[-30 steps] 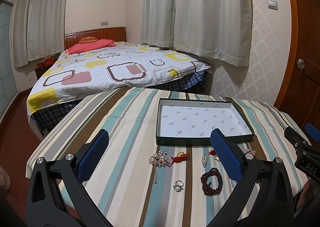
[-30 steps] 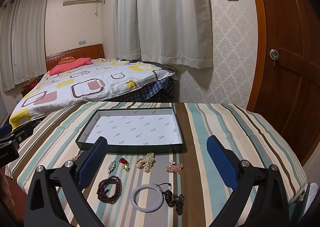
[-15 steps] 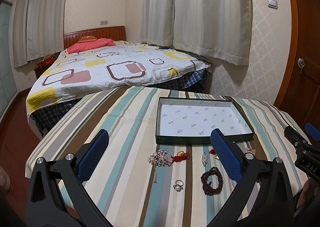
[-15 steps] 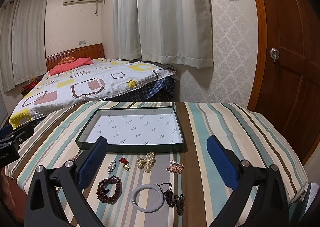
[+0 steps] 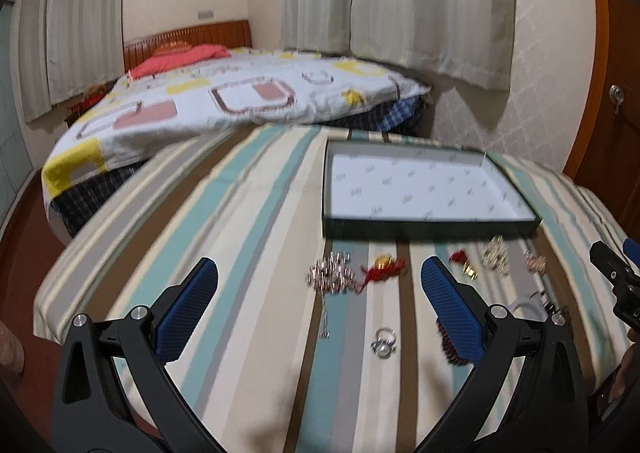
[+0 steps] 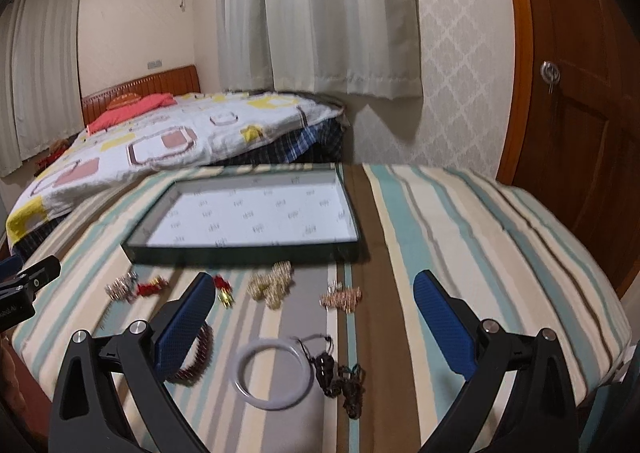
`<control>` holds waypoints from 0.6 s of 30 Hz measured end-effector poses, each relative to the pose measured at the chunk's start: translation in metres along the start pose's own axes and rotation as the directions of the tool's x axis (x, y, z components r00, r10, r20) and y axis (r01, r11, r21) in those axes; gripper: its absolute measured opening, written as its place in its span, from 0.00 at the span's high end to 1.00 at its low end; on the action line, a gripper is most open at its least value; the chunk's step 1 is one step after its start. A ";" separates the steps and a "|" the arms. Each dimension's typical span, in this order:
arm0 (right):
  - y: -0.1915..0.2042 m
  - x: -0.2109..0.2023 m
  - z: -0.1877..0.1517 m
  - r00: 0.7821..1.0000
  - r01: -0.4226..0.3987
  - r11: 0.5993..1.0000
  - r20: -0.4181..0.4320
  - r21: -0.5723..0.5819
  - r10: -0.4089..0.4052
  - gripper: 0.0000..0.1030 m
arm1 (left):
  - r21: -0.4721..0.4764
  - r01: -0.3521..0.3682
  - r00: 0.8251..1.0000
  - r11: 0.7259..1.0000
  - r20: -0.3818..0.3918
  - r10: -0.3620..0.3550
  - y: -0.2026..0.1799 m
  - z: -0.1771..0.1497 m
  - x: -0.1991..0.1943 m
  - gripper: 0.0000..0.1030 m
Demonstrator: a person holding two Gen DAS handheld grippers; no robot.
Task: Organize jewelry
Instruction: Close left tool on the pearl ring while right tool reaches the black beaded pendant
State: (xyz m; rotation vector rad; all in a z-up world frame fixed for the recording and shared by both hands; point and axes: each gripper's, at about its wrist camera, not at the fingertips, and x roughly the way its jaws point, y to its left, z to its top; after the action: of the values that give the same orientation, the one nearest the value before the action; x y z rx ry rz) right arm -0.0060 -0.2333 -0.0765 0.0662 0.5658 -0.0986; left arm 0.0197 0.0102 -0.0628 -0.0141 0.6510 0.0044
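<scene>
Both grippers spread wide, holding nothing, above striped cloth (image 6: 460, 221).

Ahead of left gripper (image 5: 318, 291): silver ring (image 5: 383, 342), green tray (image 5: 424, 227) beyond. Ahead of right gripper (image 6: 312, 301): white bangle (image 6: 272, 373). Tray's printed marks too blurred to read, perhaps logos.

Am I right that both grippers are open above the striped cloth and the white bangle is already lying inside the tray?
Not quite: the white bangle is on the striped cloth, in front of the tray, as the right wrist view shows. The tray holds nothing. Both the left gripper and right gripper are open.
</scene>
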 end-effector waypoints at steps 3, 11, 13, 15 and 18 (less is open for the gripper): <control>-0.005 0.013 -0.014 0.999 0.010 1.000 -0.033 0.000 -0.010 0.06 | 0.008 -0.005 0.999 1.000 -0.041 0.005 -0.001 -0.012 0.015 0.04; -0.013 0.034 -0.037 0.995 0.012 1.000 -0.104 0.013 -0.010 0.06 | 0.038 0.018 0.991 0.999 -0.134 -0.012 -0.010 -0.033 0.044 0.06; -0.015 0.038 -0.041 0.993 0.011 1.000 -0.115 0.016 -0.009 0.06 | 0.048 0.026 0.989 0.999 -0.149 -0.019 -0.012 -0.035 0.049 0.15; -0.018 0.041 -0.044 0.993 0.009 1.000 -0.122 0.027 -0.006 0.06 | 0.047 0.043 0.984 0.998 -0.175 -0.034 -0.014 -0.037 0.056 0.26; -0.022 0.044 -0.047 0.991 0.003 0.999 -0.133 0.044 0.003 0.07 | 0.056 0.066 0.979 0.996 -0.196 -0.054 -0.019 -0.039 0.060 0.33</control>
State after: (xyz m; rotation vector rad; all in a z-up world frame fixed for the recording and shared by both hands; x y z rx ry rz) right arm 0.0034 -0.2538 -0.1402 0.1168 0.6974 -0.1070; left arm 0.0439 -0.0089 -0.1301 0.0262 0.8456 -0.0763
